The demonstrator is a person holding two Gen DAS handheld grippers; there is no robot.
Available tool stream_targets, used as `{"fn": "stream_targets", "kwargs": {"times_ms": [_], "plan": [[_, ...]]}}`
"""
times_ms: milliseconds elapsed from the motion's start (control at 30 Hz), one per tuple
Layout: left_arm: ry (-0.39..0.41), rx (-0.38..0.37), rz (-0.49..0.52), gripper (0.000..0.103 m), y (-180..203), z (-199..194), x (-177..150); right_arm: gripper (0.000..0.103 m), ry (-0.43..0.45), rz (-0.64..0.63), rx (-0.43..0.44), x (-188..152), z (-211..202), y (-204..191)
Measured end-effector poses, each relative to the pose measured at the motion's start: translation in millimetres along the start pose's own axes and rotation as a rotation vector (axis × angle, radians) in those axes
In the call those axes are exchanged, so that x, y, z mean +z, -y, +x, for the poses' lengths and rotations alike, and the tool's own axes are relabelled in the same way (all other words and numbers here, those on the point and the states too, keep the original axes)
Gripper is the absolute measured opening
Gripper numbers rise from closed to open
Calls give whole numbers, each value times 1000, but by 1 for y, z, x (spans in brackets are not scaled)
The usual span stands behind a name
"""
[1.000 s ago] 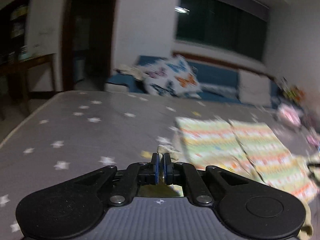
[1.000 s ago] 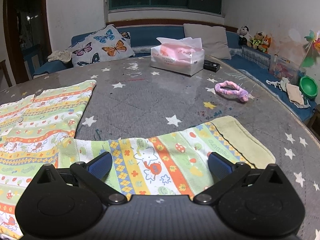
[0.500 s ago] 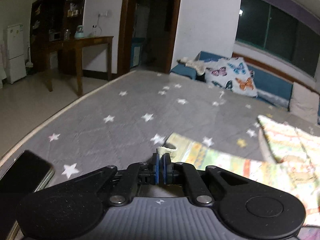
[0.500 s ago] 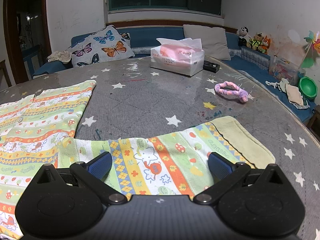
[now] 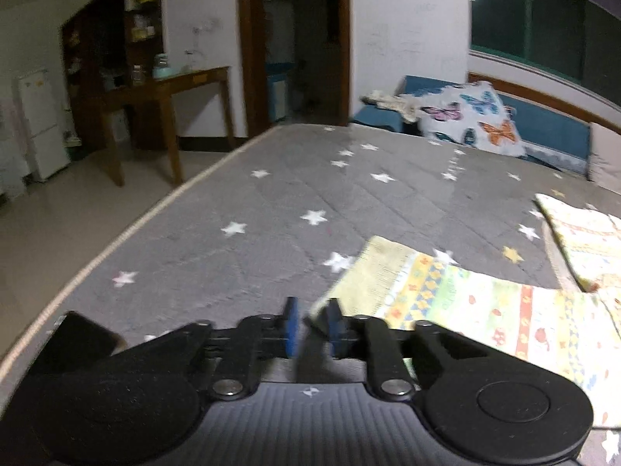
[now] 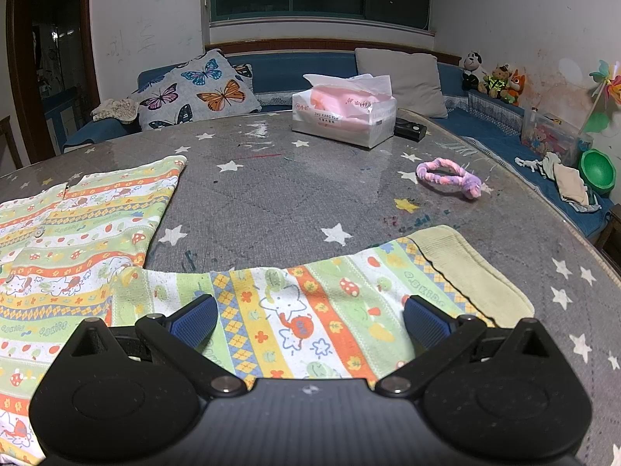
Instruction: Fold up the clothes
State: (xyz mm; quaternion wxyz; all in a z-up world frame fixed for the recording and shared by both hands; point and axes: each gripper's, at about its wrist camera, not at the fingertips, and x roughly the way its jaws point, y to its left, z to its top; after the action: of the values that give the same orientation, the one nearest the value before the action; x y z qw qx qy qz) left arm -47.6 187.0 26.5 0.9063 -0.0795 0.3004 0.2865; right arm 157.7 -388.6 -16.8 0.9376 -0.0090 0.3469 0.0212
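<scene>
Letting go of the left sleeve cuff (image 5: 372, 272), the left gripper (image 5: 310, 330) is opening its jaws, with the cuff corner between them. Draw back gently so the sleeve stays flat near the tabletop's (image 5: 271, 194) left edge. The right gripper (image 6: 310, 322) hovers wide open over the right sleeve (image 6: 310, 303).

"ZHU XIANG YUN" on tissue pack (image 6: 343, 118)

The left claw (image 5: 310, 326), clamped on the sleeve cuff (image 5: 361, 275) before, is opening, the cuff now lying flat.
</scene>
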Motion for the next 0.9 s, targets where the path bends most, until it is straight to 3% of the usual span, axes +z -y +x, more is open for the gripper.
{"fn": "stream_targets", "kwargs": {"times_ms": [67, 200, 467, 667, 800, 900], "plan": [[16, -1, -16, 42, 0, -8, 2, 103, 0, 0, 0, 0, 0, 0], [11, -106, 12, 50, 21, -21, 2, 103, 0, 0, 0, 0, 0, 0], [-37, -321, 174, 52, 111, -35, -9, 103, -2, -2, 0, 1, 0, -1], [4, -460, 319, 52, 178, -59, -13, 103, -7, -14, -22, 3, -6, -4], [30, -528, 408, 50, 216, -67, -16, 103, 23, -67, 45, 6, -30, -19], [7, -562, 456, 47, 236, -60, -25, 103, 30, -160, 119, 6, -52, -41]]}}
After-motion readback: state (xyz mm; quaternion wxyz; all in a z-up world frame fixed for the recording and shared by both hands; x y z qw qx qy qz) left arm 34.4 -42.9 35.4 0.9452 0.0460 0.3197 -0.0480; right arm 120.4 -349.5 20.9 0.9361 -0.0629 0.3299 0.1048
